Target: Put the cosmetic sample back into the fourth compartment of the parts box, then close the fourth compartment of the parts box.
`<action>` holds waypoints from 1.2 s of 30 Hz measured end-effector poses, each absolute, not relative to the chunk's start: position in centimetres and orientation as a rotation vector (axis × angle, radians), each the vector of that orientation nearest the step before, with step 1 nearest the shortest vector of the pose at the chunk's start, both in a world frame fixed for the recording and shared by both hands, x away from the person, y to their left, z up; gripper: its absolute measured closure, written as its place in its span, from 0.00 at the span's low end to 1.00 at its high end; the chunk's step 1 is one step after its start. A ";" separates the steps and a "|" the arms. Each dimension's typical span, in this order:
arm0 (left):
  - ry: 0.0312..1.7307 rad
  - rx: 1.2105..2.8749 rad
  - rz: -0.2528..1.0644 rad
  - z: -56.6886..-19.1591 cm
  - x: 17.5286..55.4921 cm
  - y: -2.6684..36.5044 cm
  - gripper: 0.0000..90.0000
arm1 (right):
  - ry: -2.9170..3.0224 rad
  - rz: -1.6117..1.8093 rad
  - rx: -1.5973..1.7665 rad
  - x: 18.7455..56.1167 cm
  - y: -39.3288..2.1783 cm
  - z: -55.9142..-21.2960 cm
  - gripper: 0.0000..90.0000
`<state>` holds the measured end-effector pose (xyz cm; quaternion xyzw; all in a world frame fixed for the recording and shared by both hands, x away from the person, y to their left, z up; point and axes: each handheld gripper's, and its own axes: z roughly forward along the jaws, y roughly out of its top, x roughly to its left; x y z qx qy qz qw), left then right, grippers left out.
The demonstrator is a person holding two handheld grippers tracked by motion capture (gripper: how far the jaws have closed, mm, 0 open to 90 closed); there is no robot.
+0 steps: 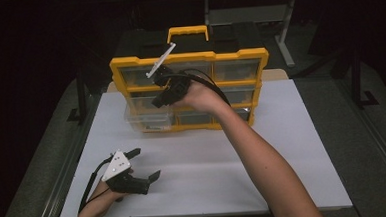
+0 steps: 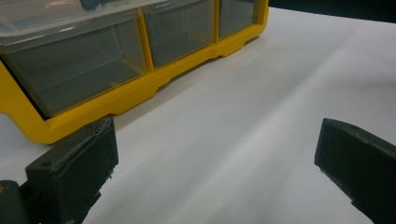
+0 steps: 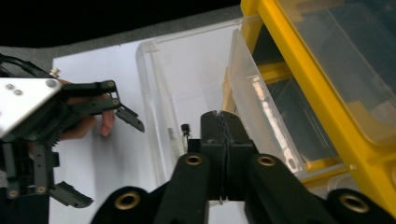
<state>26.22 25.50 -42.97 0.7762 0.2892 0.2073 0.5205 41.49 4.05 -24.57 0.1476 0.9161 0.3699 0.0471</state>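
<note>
A yellow organizer with clear drawers stands at the back of the white table. Its bottom-left drawer is pulled out toward me. My right gripper hovers over that drawer, pointing down, its jaws pressed together with nothing visible between them. In the right gripper view, the shut right gripper sits above the clear drawer, where a small black part lies on the floor. My left gripper rests near the table's front-left corner, open and empty, its jaws wide apart over bare table.
The organizer's yellow frame and closed bottom drawers lie ahead of the left gripper. A yellow carry handle tops the organizer. The left gripper sits beside the pulled-out drawer. Dark floor surrounds the table.
</note>
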 end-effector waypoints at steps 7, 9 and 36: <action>0.684 1.879 0.502 -43.0 26.2 25.5 0.00 | 2.811 1.192 0.428 40.4 3.2 -24.4 0.99; 0.680 1.885 0.506 -43.0 26.3 25.4 0.00 | 2.812 1.204 0.419 40.0 3.0 -24.3 0.99; 0.685 1.882 0.497 -43.1 26.1 25.3 0.00 | 2.850 1.169 0.359 37.5 4.4 -26.8 0.99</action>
